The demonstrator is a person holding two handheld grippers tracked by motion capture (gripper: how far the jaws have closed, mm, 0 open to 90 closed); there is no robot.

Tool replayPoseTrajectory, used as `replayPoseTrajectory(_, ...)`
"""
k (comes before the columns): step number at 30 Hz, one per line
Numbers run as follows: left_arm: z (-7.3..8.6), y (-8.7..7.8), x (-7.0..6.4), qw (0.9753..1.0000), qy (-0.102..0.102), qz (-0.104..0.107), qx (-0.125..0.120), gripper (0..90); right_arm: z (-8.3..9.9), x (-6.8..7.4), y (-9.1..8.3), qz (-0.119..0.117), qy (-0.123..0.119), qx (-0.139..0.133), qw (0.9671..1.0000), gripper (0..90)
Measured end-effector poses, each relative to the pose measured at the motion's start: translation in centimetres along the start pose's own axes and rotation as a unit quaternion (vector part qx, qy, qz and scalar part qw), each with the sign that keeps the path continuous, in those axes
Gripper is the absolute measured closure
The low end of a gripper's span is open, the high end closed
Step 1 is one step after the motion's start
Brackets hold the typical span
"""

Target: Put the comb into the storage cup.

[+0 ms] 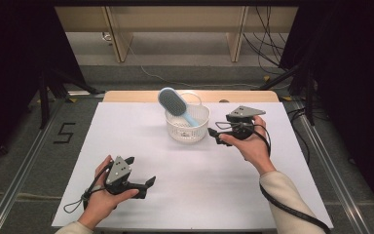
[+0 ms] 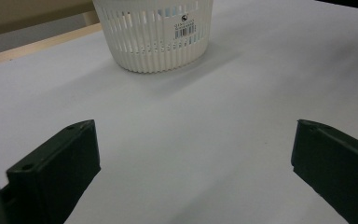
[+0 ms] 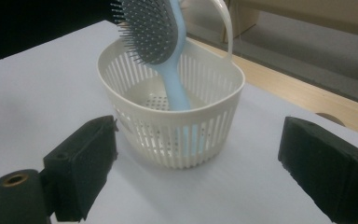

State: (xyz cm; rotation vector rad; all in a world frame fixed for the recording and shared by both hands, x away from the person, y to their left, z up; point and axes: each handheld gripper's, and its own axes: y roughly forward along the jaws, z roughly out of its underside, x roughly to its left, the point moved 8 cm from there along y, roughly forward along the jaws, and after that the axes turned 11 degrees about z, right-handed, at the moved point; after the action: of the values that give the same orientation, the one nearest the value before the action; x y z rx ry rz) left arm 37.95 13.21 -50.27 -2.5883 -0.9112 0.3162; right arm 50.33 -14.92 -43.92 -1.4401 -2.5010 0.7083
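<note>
Black, both pairs of tongs stand wide with nothing between their jaws; the right tongs (image 1: 217, 137), held in the person's right hand (image 1: 251, 145), sit just beside the right wall of the basket (image 1: 202, 127) and point at it, low over the desk (image 1: 141, 146); in the right gripper view the right tongs (image 3: 193, 158) frame that basket (image 3: 214, 116) without touching it; the left tongs (image 1: 140, 170), held in the left hand (image 1: 102, 195), rest near the desk's front left, well apart from the basket, and in the left gripper view the left tongs (image 2: 193, 154) face the slatted white basket (image 2: 140, 42) across bare white surface; a barcode label shows on its wall; the hairbrush (image 1: 174, 103) stands in the basket, its pale blue handle down inside and its grey bristled head (image 3: 147, 30) tilted up past the rim; the basket's looped handle (image 3: 224, 25) rises behind the brush; beyond the desk's far wooden edge lie cables (image 1: 268, 44) on the floor.
</note>
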Motion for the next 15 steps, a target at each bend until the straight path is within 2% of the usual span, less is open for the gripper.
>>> replayPoseTrajectory(6,0.0,0.0,0.0,1.0,-0.001,-0.002,0.0,0.4,0.5,-0.7,-1.4,0.007,0.004,-0.009,0.9999,10.4)
replayPoseTrajectory(15,0.0,0.0,0.0,1.0,0.0,-0.003,0.001,0.4,2.3,-1.2,-2.6,0.011,0.009,-0.006,0.9999,8.8)
